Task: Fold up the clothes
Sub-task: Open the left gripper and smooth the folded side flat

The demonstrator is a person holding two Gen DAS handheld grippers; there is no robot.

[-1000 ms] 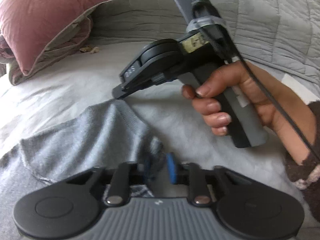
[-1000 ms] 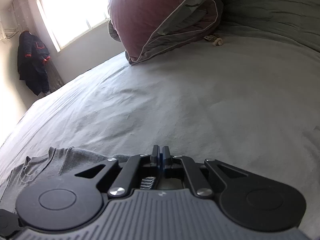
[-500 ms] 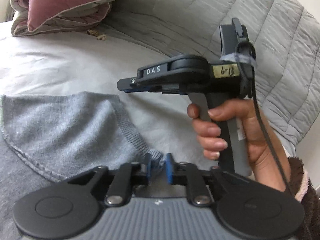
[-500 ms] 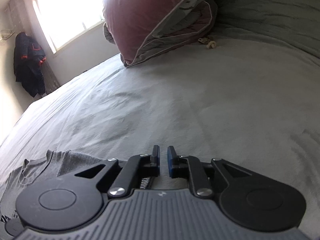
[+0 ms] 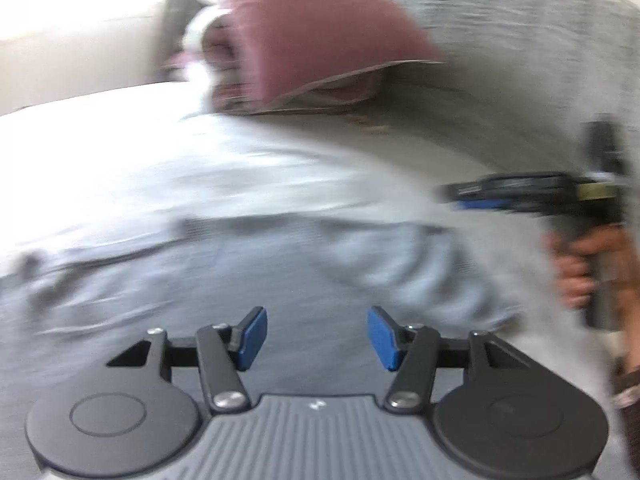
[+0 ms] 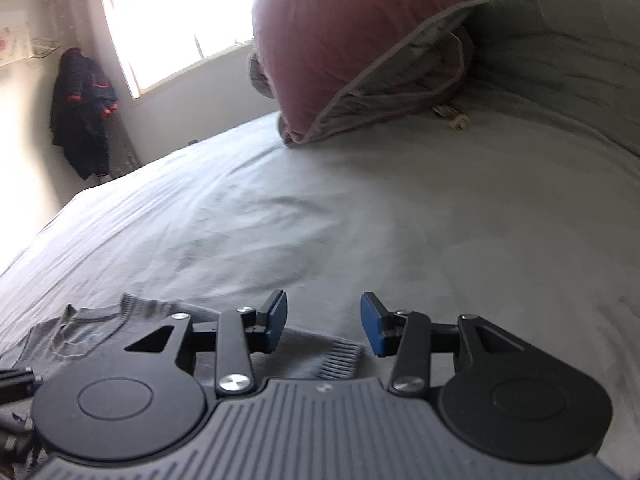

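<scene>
Grippers, left and right, gape, holding nothing, over the sweater on the bed. Any fresh pinch should take a ribbed edge squarely.

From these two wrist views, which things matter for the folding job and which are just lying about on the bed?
For the job:
- grey knit sweater with ribbed cuff, lying on the bed
- left gripper, open
- right gripper, open
- pale grey bed sheet, the work surface

Just there:
- dusty pink pillow
- grey quilted blanket
- dark jacket hanging by the window
- small beige scrap beside the pillow
</scene>
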